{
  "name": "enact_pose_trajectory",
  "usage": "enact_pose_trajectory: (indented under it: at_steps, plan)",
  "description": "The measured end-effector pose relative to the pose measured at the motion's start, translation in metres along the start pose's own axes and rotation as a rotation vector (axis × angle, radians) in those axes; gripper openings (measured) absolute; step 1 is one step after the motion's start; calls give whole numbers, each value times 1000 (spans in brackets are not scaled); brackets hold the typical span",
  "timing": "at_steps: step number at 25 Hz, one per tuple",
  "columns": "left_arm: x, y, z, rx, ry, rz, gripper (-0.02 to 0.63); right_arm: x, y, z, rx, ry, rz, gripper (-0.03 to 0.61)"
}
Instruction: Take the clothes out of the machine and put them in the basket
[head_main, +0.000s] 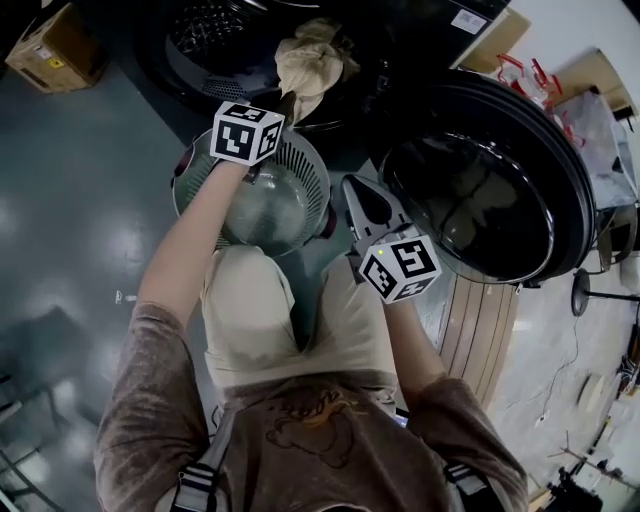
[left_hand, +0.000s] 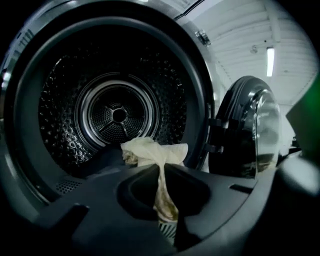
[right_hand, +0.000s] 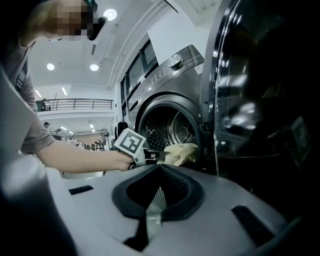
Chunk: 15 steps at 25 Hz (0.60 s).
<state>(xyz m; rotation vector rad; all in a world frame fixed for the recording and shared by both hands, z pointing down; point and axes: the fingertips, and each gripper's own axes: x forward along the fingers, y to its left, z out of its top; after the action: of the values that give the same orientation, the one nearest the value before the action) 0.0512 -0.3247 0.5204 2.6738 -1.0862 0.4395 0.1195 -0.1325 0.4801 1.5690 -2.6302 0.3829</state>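
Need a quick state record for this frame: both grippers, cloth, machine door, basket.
left gripper: shut on the cloth, at the mouth of the drum
right gripper: shut, holding nothing, beside the door
cloth: cream, bunched, pinched by one end
door: open, swung to the right
basket: round, perforated, on the floor under the left arm
task stage: cloth not yet in the basket

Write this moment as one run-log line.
left gripper: jaws shut on crumpled cream cloth at mouth of metal drum | right gripper: jaws shut, empty | round grey perforated basket: beneath left arm
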Motion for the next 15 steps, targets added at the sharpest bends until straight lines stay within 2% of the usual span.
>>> enact_pose_trajectory:
  at_steps: [5, 15]
  plan:
    - [-58, -14, 5, -19, -46, -14, 32, 2, 4, -3, -23, 9, 35, -3]
    - [-146, -48, -14, -21, -21, -21, 32, 15, 14, 0, -22, -5, 102, -3]
